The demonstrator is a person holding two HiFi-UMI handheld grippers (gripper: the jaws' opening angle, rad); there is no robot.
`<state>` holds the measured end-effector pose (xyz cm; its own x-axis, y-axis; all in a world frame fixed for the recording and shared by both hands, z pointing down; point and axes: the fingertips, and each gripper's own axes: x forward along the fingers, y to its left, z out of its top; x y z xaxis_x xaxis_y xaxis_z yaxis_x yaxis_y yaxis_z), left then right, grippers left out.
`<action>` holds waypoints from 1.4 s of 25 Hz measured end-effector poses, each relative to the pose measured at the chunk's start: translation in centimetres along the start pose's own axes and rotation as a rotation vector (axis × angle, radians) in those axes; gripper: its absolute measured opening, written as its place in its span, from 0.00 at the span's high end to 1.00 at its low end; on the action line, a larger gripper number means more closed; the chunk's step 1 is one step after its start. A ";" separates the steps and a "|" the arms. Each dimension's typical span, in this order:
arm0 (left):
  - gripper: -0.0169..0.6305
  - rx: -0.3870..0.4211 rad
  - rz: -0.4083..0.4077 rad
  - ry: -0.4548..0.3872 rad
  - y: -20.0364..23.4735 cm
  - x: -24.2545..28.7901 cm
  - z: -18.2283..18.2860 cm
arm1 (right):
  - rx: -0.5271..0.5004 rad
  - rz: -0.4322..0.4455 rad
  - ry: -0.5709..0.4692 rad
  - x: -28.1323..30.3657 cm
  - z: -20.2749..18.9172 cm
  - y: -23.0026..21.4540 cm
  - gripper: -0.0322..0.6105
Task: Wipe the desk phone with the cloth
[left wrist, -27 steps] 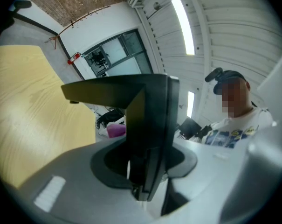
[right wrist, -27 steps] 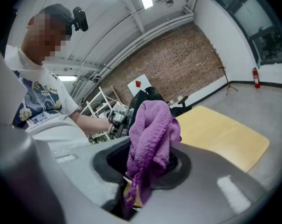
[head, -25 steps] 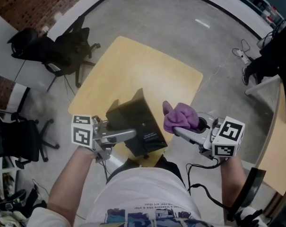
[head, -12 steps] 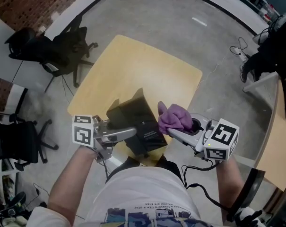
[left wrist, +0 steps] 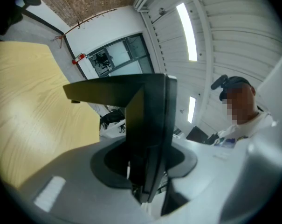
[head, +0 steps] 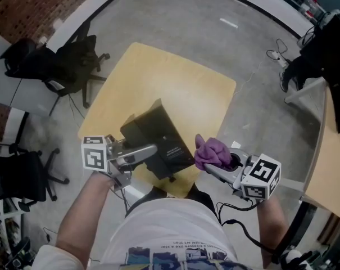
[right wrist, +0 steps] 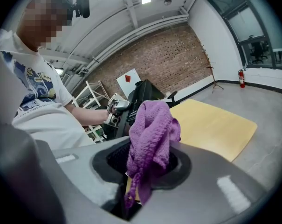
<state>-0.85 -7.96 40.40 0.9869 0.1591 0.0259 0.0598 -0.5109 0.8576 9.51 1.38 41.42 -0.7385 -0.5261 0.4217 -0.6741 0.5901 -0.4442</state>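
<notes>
Gripping the desk phone (head: pixel 158 136) by one edge, the left gripper (head: pixel 153 149) has its jaws part-way apart and clamped on the black casing, which stands edge-on between them in the left gripper view. The phone sits tilted over the near edge of the yellow table (head: pixel 175 89), one broad face turned up and toward the person; whether any corner rests on the tabletop cannot be told. This hold probably serves to steady the unit and present that face for wiping. The right gripper (head: pixel 208 165) is closed on a bunched purple cloth (head: pixel 213 151), whose wad stands proud of the jaw tips and so makes a pad to wipe with. The cloth is just beside the phone's right edge and not evidently touching it, so wiping contact is judged not yet made. Writing: a small block of white print on the phone's upturned face (head: pixel 172 149), too small to read; no brand legible. Black-and-white square markers on both gripper cubes carry no text.
</notes>
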 end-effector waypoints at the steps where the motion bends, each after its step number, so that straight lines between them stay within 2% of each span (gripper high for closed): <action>1: 0.70 -0.002 0.002 -0.001 0.1 0.0 0.0 | 0.006 -0.006 0.003 -0.1 -0.4 0.2 0.79; 5: 0.70 -0.016 0.012 -0.010 0.5 -0.2 0.5 | 0.020 -0.025 0.016 0.0 -1.9 1.3 0.79; 9: 0.70 -0.029 0.024 -0.022 1.0 -0.5 1.2 | 0.021 -0.001 0.038 1.7 -3.0 3.6 0.79; 18: 0.70 -0.040 0.000 0.004 0.9 -0.5 1.0 | -0.067 0.026 0.089 6.2 -3.8 6.7 0.79; 22: 0.70 -0.048 -0.018 0.048 1.0 -0.8 0.1 | -0.098 -0.004 0.115 6.1 -4.2 6.3 0.79; 30: 0.70 -0.039 -0.045 0.132 1.7 -1.4 -1.3 | -0.096 -0.093 0.133 3.9 -4.0 4.7 0.79; 35: 0.70 -0.026 -0.066 0.216 2.5 -1.2 -1.9 | -0.054 -0.223 0.088 1.5 -3.2 2.2 0.79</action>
<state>-2.19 -7.81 43.50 0.9257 0.3703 0.0765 0.1166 -0.4720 0.8739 6.97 3.90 43.63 -0.5655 -0.5931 0.5731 -0.8169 0.4983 -0.2905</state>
